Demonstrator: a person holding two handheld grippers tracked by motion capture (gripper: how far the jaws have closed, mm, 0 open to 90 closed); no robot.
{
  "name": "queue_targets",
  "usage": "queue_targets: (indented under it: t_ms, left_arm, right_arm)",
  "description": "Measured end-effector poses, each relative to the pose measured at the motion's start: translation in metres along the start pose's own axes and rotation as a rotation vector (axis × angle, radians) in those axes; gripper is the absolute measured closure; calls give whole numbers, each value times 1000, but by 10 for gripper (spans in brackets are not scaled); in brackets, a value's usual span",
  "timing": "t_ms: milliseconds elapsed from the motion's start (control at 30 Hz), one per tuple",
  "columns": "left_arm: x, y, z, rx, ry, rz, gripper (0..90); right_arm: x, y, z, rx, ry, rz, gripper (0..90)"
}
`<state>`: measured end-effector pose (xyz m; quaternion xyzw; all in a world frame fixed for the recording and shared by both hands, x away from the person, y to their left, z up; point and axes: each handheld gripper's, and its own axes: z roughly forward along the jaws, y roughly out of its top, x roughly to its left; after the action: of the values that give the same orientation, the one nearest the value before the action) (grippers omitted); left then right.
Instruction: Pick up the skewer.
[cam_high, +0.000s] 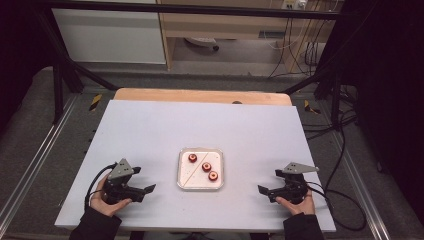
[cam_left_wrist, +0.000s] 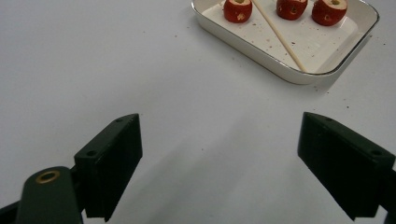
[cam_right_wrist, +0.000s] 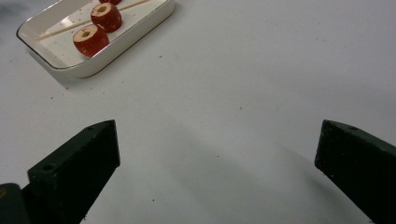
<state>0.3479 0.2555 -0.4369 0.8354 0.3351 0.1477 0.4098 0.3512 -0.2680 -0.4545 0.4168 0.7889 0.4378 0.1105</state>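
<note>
White table (cam_high: 150, 130) carries a tray (cam_high: 200, 186) with 3 red fruits (cam_high: 206, 167) and a stick (cam_high: 196, 167), midway between the left gripper (cam_high: 145, 192) and right gripper (cam_high: 265, 192), well apart from both; jaws wide, empty.

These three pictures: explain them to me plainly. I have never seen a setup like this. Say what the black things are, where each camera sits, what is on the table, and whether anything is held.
A person sits at a white table holding a hand tool in each hand: the left gripper and the right gripper. Each has two black jaws that can pinch things.

The high view looks down from above the person. The other two pictures come from small cameras riding on each gripper, looking out between its own jaws.

In the middle of the table lies a white tray with three small red fruit pieces, cored through the middle, and a thin wooden skewer lying slantwise across it.

Both grippers stand open and hold nothing.
</note>
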Motion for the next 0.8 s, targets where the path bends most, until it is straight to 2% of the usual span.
queue_targets:
  t_ms: [400,633,800]
  left_arm:
    - [-18,19,6,7,-11,20,204]
    - [-31,40,15,-6,-25,25,365]
    - [-42,54,26,1,-35,28,440]
  right_arm:
    - [0,-1,1,4,-2,-7,5]
    - [0,-1,1,6,-2,-6,7]
    - [0,-1,1,7,-2,-7,8]
